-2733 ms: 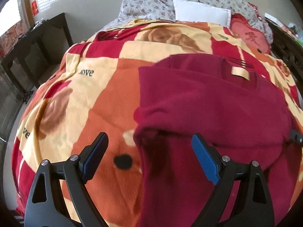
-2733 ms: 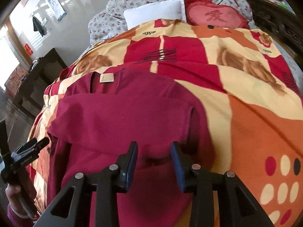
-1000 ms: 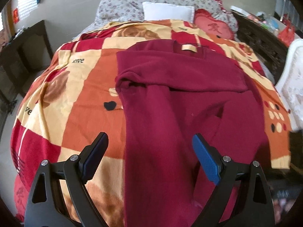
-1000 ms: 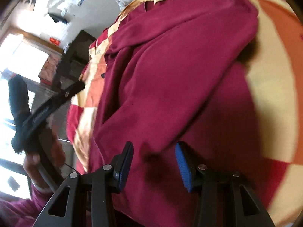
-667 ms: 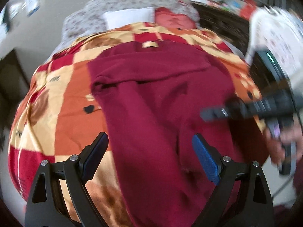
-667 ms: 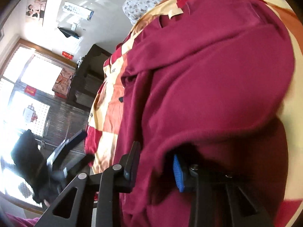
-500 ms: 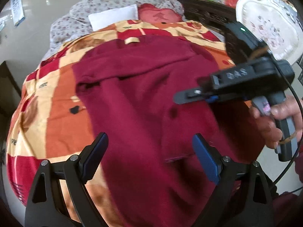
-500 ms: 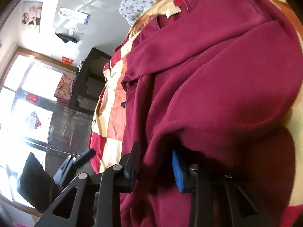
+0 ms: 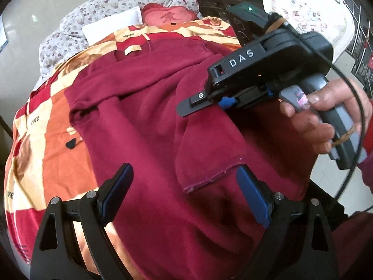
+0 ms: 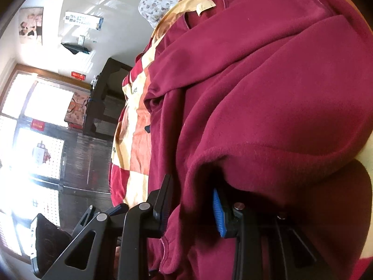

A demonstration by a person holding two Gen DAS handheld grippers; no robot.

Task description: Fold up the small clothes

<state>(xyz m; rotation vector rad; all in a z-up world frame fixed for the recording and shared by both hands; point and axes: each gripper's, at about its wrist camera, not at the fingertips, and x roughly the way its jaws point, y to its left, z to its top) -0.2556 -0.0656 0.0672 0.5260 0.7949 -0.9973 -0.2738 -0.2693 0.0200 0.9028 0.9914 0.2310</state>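
A dark red long-sleeved top [image 9: 149, 121] lies on the patterned bedspread [image 9: 51, 144], collar label at the far end. My left gripper [image 9: 184, 191] is open and empty above its lower part. My right gripper [image 9: 202, 102] shows in the left wrist view, held in a hand over the top's right side with a fold of sleeve [image 9: 209, 149] hanging from it. In the right wrist view my right gripper [image 10: 191, 200] has the red fabric [image 10: 268, 107] bunched between its fingers, shut on it.
Floral bedding and a white pillow [image 9: 112, 25] lie at the head of the bed. A dark wooden cabinet [image 9: 219, 2] and a white chair back [image 9: 310, 9] stand at the right. A dark shelf [image 10: 102, 102] and bright windows are at the left.
My right gripper has come in over the top's right side, closed on the fabric and lifted a fold of sleeve toward the middle. My left gripper has turned right and stays open.
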